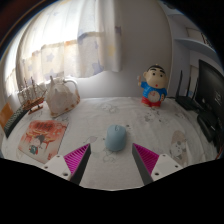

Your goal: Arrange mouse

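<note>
Low in the middle of the frame, the pale blue mouse (pixel 116 137) sits on the table (pixel 180 150), just ahead of the gripper (pixel 110 158). Its fingers gape wide and hold nothing, so the arranging looks barely begun: the grab and the placing are both left to do.
</note>
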### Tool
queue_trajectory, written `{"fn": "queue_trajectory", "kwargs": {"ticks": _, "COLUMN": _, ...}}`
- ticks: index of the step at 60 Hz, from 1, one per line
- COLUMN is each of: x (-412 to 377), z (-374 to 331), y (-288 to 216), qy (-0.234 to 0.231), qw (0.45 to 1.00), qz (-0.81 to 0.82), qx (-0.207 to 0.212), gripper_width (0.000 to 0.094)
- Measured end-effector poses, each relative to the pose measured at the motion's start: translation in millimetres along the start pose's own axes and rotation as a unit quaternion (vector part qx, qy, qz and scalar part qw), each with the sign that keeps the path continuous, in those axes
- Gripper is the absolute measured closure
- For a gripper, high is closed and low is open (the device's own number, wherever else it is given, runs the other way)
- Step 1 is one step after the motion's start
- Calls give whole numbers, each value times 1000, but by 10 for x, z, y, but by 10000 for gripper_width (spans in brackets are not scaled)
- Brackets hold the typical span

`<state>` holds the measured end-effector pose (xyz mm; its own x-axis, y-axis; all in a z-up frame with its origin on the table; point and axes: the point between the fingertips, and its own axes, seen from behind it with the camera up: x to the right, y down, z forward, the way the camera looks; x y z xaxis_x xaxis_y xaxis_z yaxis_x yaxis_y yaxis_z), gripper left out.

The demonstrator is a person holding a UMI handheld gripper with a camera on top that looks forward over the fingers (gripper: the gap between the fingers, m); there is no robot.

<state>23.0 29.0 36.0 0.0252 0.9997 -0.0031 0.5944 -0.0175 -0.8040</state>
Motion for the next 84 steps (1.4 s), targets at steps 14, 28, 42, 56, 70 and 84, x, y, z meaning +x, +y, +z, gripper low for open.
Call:
{"fn": "queue_trajectory", "kwargs": {"ticks": 14, "x": 54, "z": 519, "y": 64, "qy": 2, "qw": 1000, "qz": -3, "qx": -5, "gripper_width": 75}}
{"fn": "queue_trajectory", "kwargs": {"ticks": 28, "x": 85, "z": 840, "y": 17, "qy": 9, "qw": 1000, "qz": 0, "qx": -9, "gripper_width": 72}}
{"fn": "queue_trajectory", "kwargs": {"ticks": 42, "x": 75, "z": 1030, "y": -113, "qy": 6, "qw": 1000, "qz": 2, "qx": -7, "gripper_width": 73}}
{"fn": "queue_trajectory", "kwargs": {"ticks": 56, "x": 74, "z": 1104, "y": -167, "qy": 0, "qw": 1000, "qz": 1, "qx": -10, "gripper_width": 297}}
{"fn": "queue_trajectory", "kwargs": {"ticks": 70, "x": 191, "z": 1043, "y": -279, "qy": 23, "qw": 1000, "qz": 1, "qx": -7, "gripper_width": 540}}
{"fn": "queue_trajectory", "kwargs": {"ticks": 84, "x": -486, "z": 589, "y": -894, "qy": -19, "qw": 999, "qz": 37, "qx": 11, "gripper_width": 540}}
